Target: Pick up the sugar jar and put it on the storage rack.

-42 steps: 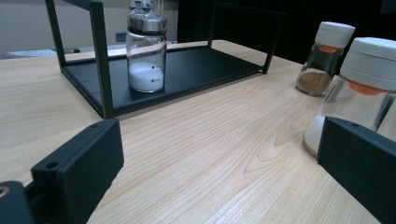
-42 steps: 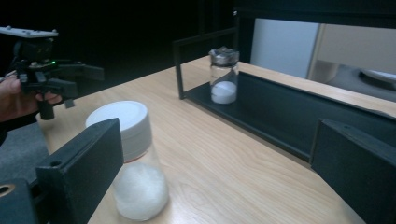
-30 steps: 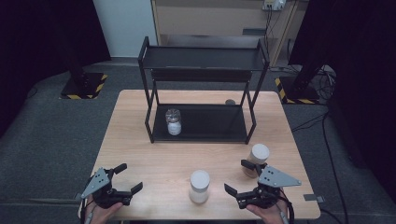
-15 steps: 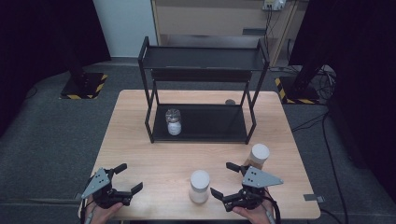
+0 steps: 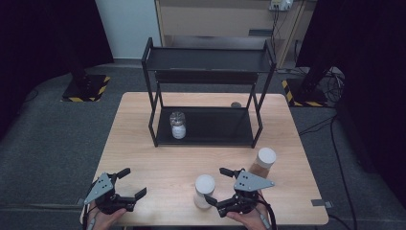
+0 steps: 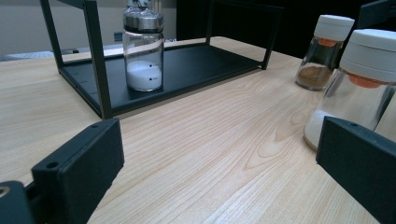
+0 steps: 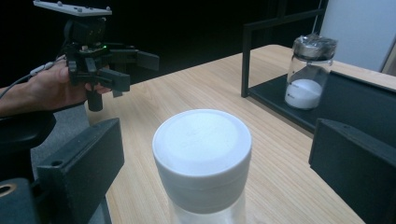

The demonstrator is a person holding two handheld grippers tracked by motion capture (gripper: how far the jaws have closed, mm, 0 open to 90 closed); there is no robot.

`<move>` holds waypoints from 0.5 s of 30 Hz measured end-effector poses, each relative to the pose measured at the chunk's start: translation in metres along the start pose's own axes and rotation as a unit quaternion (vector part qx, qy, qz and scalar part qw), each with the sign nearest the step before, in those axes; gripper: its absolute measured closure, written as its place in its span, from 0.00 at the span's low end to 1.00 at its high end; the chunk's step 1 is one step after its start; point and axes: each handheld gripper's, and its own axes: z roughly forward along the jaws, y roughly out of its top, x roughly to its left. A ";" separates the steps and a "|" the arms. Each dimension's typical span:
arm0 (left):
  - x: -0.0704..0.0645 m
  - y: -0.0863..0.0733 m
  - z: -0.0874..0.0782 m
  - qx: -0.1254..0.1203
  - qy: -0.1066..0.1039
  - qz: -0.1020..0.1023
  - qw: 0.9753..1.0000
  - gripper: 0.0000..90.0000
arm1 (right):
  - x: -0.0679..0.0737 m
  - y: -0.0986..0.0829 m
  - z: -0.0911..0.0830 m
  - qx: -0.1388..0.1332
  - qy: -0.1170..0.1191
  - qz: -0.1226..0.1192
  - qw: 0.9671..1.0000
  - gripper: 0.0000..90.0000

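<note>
Your right gripper (image 5: 216, 185) is lined up on the white-capped jar (image 5: 204, 190), jaws wide open and empty

The jar stands upright near the front edge of the surface (image 5: 143, 143), between those jaws but not yet touched. It looks like clear glass holding white powder: stiff, smooth, probably slippery and breakable, so close on the body below the cap (image 7: 201, 149), gently. Your left gripper (image 5: 134, 183) sits open and empty well to the side
</note>
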 end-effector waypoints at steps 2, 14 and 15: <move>0.000 0.000 0.000 0.001 0.000 0.001 1.000 0.00 | 0.000 -0.001 0.004 0.004 0.001 -0.002 1.000 0.04; 0.000 0.000 0.000 0.002 0.001 0.002 1.000 0.00 | 0.000 -0.005 0.022 0.024 0.004 -0.006 1.000 0.08; 0.000 0.000 0.000 0.002 0.001 0.002 1.000 0.00 | 0.000 -0.006 0.023 0.024 0.003 -0.004 1.000 0.08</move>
